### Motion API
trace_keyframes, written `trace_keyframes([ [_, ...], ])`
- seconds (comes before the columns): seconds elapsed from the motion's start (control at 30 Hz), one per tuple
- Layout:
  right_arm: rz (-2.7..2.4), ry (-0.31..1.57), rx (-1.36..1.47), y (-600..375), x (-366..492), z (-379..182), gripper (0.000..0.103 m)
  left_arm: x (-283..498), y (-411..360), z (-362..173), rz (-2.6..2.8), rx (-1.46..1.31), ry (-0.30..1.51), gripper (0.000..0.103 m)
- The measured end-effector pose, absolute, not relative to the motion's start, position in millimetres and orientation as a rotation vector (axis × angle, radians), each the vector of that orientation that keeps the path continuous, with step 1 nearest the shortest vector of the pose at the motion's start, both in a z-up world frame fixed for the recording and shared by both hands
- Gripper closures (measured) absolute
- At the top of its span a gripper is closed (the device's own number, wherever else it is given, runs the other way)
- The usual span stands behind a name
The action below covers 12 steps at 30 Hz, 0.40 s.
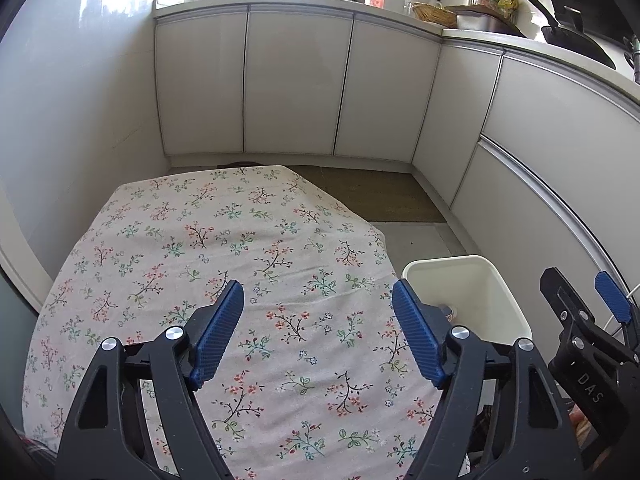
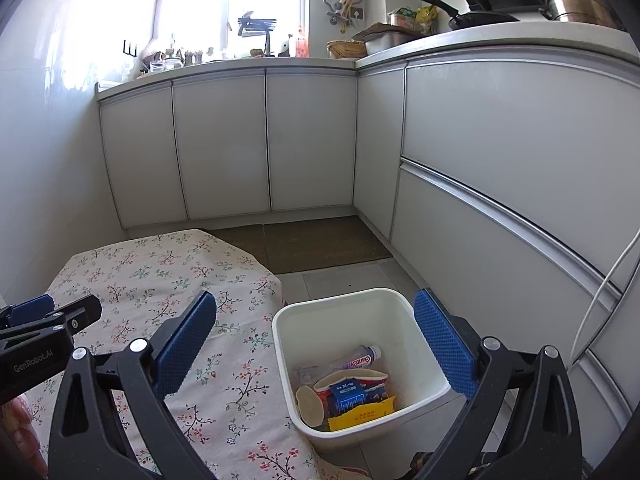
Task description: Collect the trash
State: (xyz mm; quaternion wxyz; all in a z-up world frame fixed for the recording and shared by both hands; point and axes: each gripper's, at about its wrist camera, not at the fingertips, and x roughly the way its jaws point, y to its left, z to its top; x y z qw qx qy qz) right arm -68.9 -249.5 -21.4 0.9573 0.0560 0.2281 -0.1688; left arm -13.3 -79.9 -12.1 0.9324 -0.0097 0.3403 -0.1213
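Both tongs, left (image 1: 318, 334) and right (image 2: 316, 346), gape empty. Bin (image 2: 434, 390) lower right, full-ish; bench (image 1: 240, 240) bare. Risk: bumping bin, tipping trash.

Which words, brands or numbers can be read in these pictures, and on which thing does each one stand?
"DAS": on the black body of the right tongs, seen from the left wrist camera.
"GenRobot.AI": on the black body of the left tongs, seen from the right wrist camera.
"GantCm", roughly; letters blurred: on the plastic bottle in the white bin.
Blue carton: print too small to read.
Yellow wrapper: red characters, unreadable.
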Motion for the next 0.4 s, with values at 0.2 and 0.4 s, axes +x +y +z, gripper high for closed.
trace_keyframes([
  [0.2, -0.355, 0.461, 0.12, -250.7, -70.3, -21.9, 0.007, -15.1, -81.3, -10.4, -0.258, -0.031, 0.699, 0.008],
  [0.4, -0.364, 0.456, 0.121, -251.3, -71.7, -21.8, 0.007, -14.9, -80.7, -10.6, -0.239, -0.031, 0.704, 0.007],
])
